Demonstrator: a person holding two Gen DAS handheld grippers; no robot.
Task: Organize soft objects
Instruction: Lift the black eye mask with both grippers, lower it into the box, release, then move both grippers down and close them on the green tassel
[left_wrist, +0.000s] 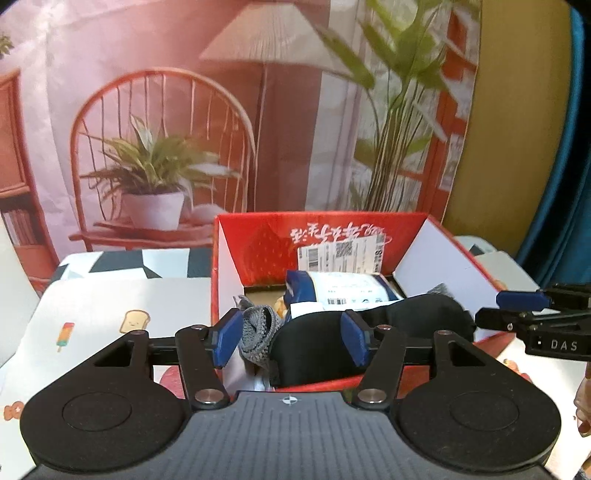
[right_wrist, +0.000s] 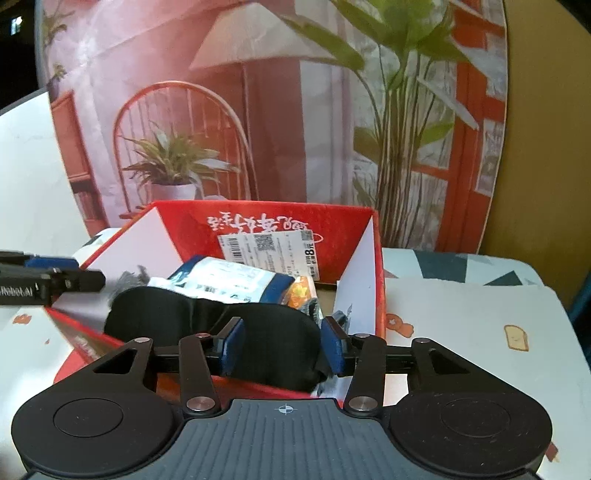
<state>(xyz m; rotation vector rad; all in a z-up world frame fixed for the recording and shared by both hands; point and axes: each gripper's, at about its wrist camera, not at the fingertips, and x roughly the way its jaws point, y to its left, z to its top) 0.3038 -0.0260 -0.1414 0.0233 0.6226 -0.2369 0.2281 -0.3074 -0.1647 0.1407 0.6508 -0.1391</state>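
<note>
Black eye mask (left_wrist: 325, 343) draped across the near part of the red box (left_wrist: 369, 229), on top of a blue-and-white packet (left_wrist: 343, 288) and beside a grey knitted piece (left_wrist: 258, 328); seemingly just let go into the box. Left gripper (left_wrist: 290, 338) with jaws parted, one pad by the grey knit, the other over the mask, neither pinching. Right gripper (right_wrist: 282, 345) likewise part open, jaws straddling the mask's other end (right_wrist: 266, 332) without visibly squeezing it.

Risks, as a judgement: mask edge lying close to the near wall (right_wrist: 110, 341), so a dragging pad on the way out could hook the cloth or strap and pull it back over the rim. Grey knit just beside the left pad, easily snagged and lifted along. Pile already high near the front; a careless nudge could tip the packet or spill something onto the bench (right_wrist: 461, 314).

Room: upright flaps (left_wrist: 436, 266) left and right narrowing the opening, tall back flap behind. Both grippers close together over one box, so sideways moves cramped; upward and backward towards the camera the clearest way out. Open bench on both outer sides of the box.
</note>
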